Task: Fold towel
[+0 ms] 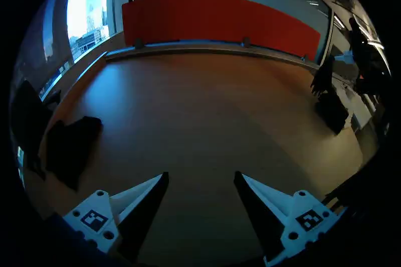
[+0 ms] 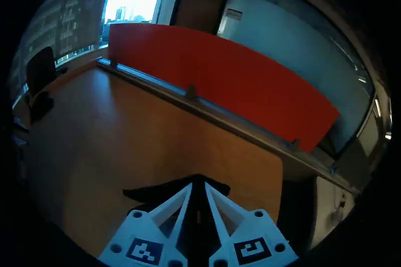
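**Towel held at the right claw, near the table's right end**

Towel: a dark, limp cloth (image 2: 150, 193) lies on the brown wooden table (image 2: 125, 137) close to its right end. In the right gripper view it spreads to both sides of the fingertips.

Right gripper (image 2: 199, 187): the white fingers are drawn almost together, with the dark cloth caught between their tips and only a thin sliver of gap.

Left gripper (image 1: 200, 179): the fingers are spread wide with nothing between them, poised above bare tabletop (image 1: 200, 116).

Other items: in the left gripper view a second dark, crumpled bundle (image 1: 70, 149) sits on the table near its left edge, well apart from that claw. A dark shape (image 1: 332, 110) rests at the far right edge, too dim to identify.

Surroundings: a long red partition panel (image 1: 220, 19) stands along the table's far side. A bright window (image 1: 90, 11) shows city buildings beyond. A dark chair (image 2: 40, 69) stands at the table's left end.
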Available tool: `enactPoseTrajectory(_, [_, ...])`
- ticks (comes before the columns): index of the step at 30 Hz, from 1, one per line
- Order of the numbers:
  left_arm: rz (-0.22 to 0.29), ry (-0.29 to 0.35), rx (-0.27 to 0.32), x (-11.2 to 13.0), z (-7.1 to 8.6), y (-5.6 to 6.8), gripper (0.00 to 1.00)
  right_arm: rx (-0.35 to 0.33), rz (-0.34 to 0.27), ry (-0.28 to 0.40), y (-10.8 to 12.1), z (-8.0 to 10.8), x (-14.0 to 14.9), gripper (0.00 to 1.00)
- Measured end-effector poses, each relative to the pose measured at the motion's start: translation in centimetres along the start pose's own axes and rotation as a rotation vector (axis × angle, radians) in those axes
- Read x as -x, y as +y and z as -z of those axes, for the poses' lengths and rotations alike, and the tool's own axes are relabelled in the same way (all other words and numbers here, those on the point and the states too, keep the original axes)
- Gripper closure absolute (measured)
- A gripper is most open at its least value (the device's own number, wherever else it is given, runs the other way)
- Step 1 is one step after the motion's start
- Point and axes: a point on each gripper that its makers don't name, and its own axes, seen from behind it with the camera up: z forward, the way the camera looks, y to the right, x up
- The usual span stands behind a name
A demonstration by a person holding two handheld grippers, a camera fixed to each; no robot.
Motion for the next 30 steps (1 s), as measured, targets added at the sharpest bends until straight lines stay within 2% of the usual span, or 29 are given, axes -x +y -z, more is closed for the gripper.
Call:
enactPoseTrajectory(9, [-0.012, 0.001, 0.015, -0.7, -0.5, 0.9, 0.03, 0.021, -0.032, -0.015, 1.3, 2.0, 2.4, 0.98])
enactPoseTrajectory(18, [-0.028, 0.004, 0.029, -1.0, -0.7, 1.4, 0.03, 0.033, -0.057, -0.033, 1.1, 4.0, 5.5, 0.98])
enactPoseTrajectory(30, [-0.039, 0.003, 0.037, -0.6, -0.4, 1.4, 0.03, 0.053, -0.115, -0.066, 0.9, 6.4, 9.7, 0.98])
